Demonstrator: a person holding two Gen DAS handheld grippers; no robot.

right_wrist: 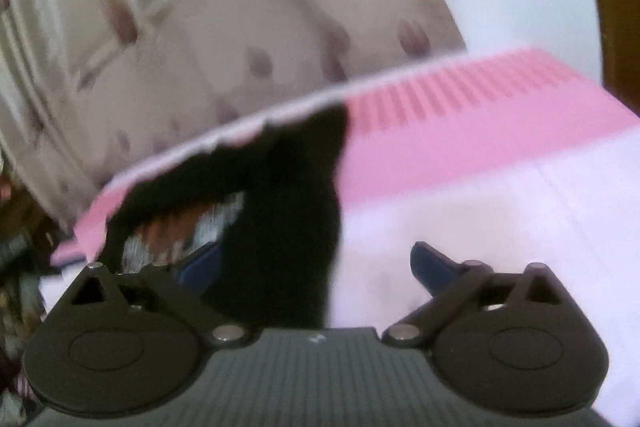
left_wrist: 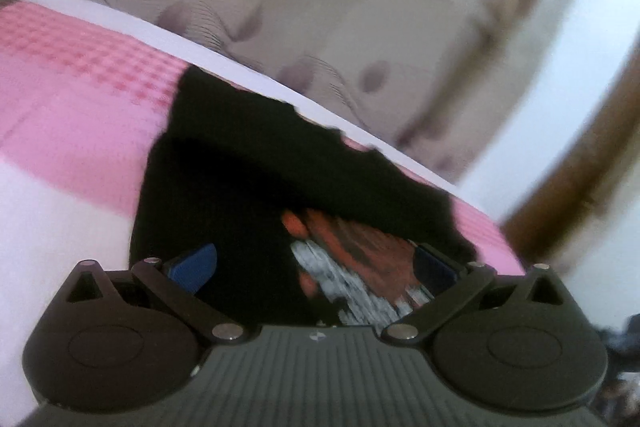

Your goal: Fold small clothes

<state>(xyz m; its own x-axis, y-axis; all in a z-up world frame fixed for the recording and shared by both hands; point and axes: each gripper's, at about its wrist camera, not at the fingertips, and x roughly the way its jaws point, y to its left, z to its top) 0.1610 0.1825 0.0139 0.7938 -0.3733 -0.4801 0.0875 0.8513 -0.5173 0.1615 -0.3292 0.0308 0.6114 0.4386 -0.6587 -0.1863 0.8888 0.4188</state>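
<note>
A small black garment [left_wrist: 248,183] with a red and grey print [left_wrist: 352,267] lies on the pink and white bed sheet [left_wrist: 72,115]. Part of it is folded over the print. My left gripper [left_wrist: 316,267] is open just above the garment, its blue pads wide apart over the print. In the right wrist view the same garment [right_wrist: 288,211] lies ahead and to the left, its print [right_wrist: 180,231] partly covered. My right gripper [right_wrist: 316,267] is open, its left pad over the garment's edge and its right pad over bare sheet [right_wrist: 480,187]. Both views are blurred.
A beige curtain with mauve spots [left_wrist: 320,7] hangs behind the bed's far edge, also in the right wrist view [right_wrist: 200,27]. A white wall [left_wrist: 560,99] and brown wooden frame [left_wrist: 580,183] stand to the right. Clutter shows at the far left of the right wrist view [right_wrist: 16,267].
</note>
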